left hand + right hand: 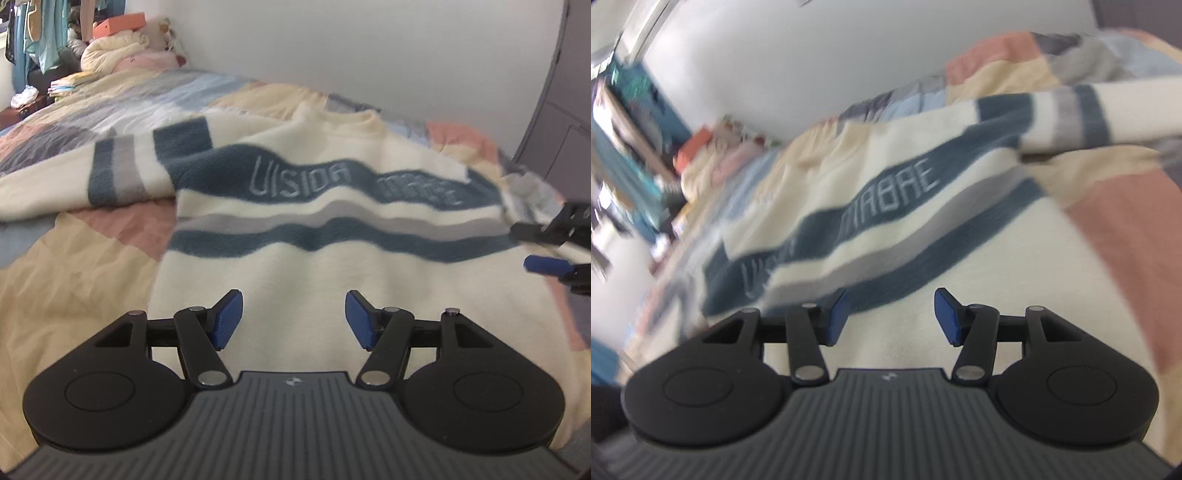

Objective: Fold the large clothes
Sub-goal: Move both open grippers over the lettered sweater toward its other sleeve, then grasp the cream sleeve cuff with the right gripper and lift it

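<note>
A cream sweater [303, 280] with wavy blue and grey stripes and lettering lies spread front-up on the bed. Its left sleeve [74, 173] stretches out to the left. My left gripper [293, 319] hovers open over the sweater's lower hem area, nothing between its blue pads. My right gripper [524, 245] shows at the right edge of the left wrist view, over the sweater's right side. In the right wrist view that right gripper [890, 317] stands open above the cream lower part of the sweater [923, 251], with the other sleeve [1089, 110] running off to the upper right.
The sweater rests on a patchwork quilt [74, 280] of cream, pink, blue and grey. Pillows and folded bedding [122, 51] pile up at the bed's far left corner beside hanging clothes. A white wall [369, 48] runs behind the bed, and a grey cabinet [561, 110] stands at right.
</note>
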